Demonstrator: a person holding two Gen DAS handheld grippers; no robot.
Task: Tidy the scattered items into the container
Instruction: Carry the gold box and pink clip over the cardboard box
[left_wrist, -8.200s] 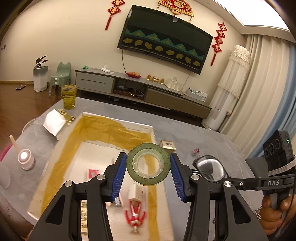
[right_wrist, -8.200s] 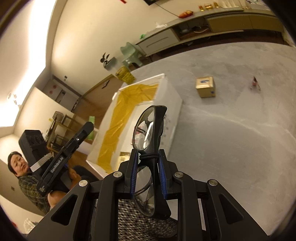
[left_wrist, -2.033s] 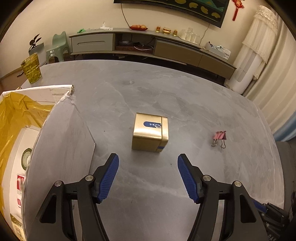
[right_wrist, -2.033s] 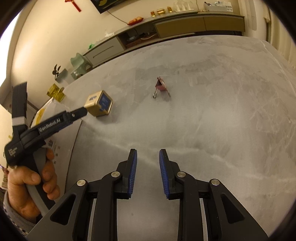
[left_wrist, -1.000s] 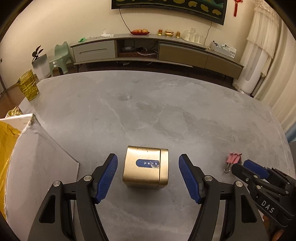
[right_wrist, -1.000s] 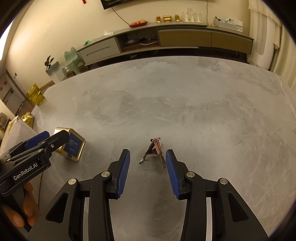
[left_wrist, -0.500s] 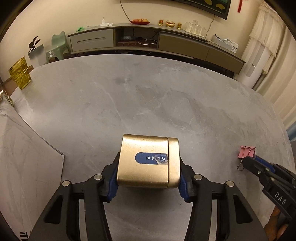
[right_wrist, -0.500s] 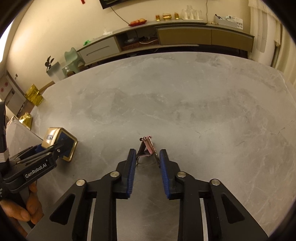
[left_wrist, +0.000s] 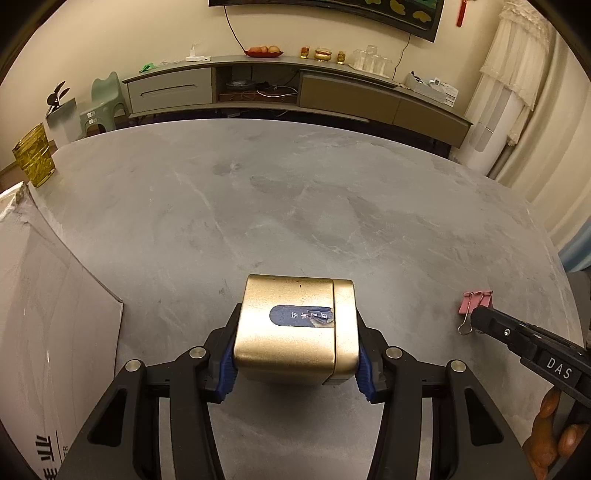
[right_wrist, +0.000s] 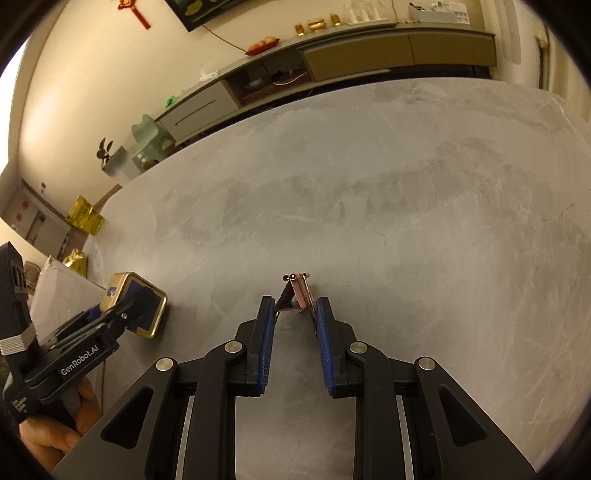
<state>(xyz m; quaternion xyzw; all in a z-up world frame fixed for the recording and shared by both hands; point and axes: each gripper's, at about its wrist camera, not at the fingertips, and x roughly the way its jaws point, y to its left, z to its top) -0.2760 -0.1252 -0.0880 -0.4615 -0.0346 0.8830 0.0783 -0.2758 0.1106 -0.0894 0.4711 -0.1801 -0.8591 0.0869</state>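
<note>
A gold box (left_wrist: 295, 332) with a blue label is clamped between the blue pads of my left gripper (left_wrist: 295, 354), just above the grey table. In the right wrist view the same gold box (right_wrist: 142, 306) shows at the left, held by the left gripper. A pink binder clip (right_wrist: 295, 293) stands between the fingertips of my right gripper (right_wrist: 294, 314), which is shut on it. In the left wrist view the pink binder clip (left_wrist: 476, 302) sits at the tip of the right gripper (left_wrist: 480, 321). The white cardboard container (left_wrist: 44, 295) lies at the left edge.
A yellow glass (left_wrist: 33, 160) stands at the table's far left corner. Gold foil (right_wrist: 83, 221) lies near the container in the right wrist view. A low TV cabinet (left_wrist: 295, 88) runs behind the grey table (left_wrist: 295, 199). A hand (left_wrist: 554, 435) holds the right gripper.
Since a second ago my left gripper closed on the gold box and lifted it slightly. My right gripper closed on the pink binder clip.
</note>
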